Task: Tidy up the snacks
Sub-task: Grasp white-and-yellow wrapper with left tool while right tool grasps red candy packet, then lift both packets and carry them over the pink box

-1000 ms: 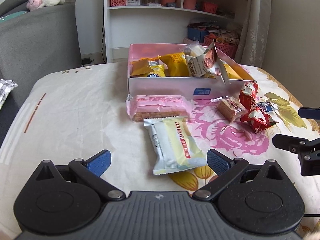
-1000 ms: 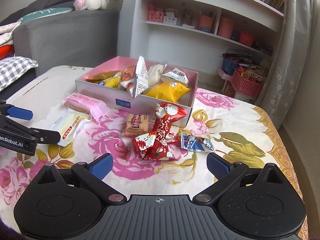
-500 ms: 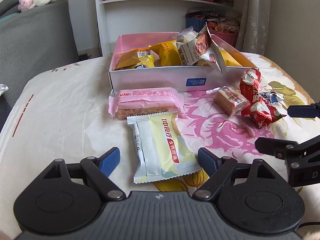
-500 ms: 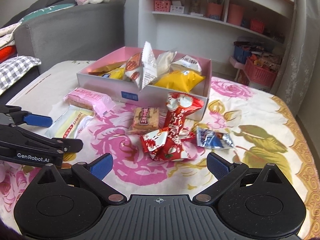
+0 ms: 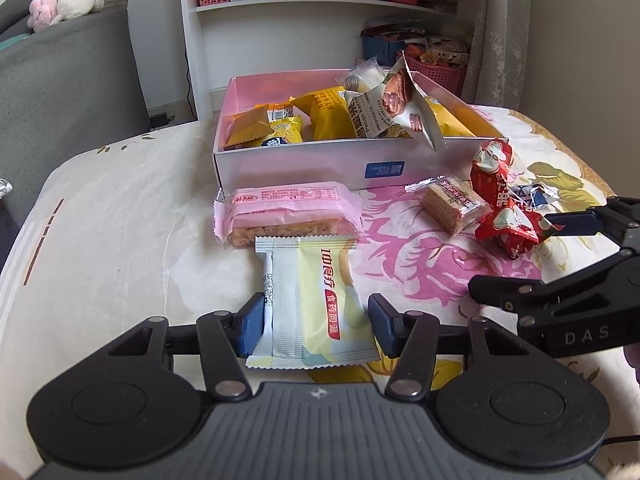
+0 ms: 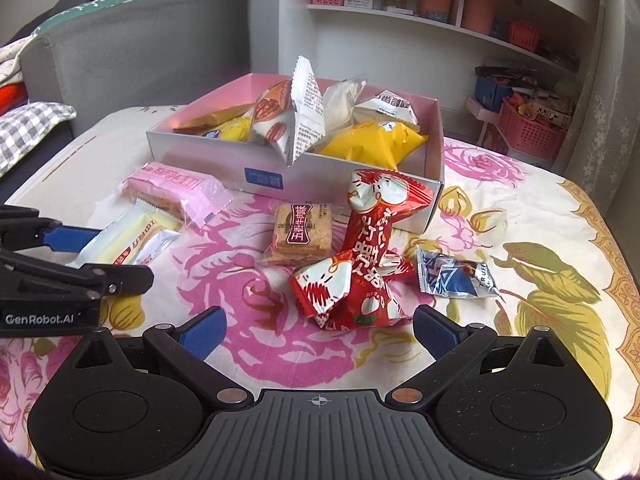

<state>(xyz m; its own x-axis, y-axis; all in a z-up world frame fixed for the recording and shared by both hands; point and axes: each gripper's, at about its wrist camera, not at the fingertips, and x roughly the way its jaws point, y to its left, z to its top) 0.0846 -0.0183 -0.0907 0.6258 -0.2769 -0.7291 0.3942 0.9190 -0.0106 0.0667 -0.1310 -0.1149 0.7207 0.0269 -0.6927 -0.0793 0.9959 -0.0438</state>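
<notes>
We're closing the left gripper (image 5: 316, 322) on the pale yellow-and-white snack packet (image 5: 310, 296). It's lying flat on the floral tablecloth (image 5: 120, 216), near end between the blue pads. The left pad looks to be touching the packet's edge; the right pad is just beside it with a sliver of gap, so we're not calling it gripped yet. Jaws straddle the packet across its short width, likely because that's the only span they can take.

The packet's far end is touching the pink wafer bar (image 5: 286, 212), which is sitting just in front of the pink box (image 5: 304, 160). The box is already holding yellow and white packets, so it's probably the destination.

The right gripper (image 6: 318, 330) is hanging wide open, nothing between its fingers, with the red twisted snack bag (image 6: 362, 256) lying just ahead of them; probably lining up for it.

Legible text:
- the left tool's side: "GenRobot.AI"
- the right tool's side: "DAS"
- small blue wrapper (image 6: 456, 276): "TRUFF…"
- yellow packet, red bag, square biscuit pack (image 6: 302, 234): Chinese print, we're not reading it reliably.
</notes>
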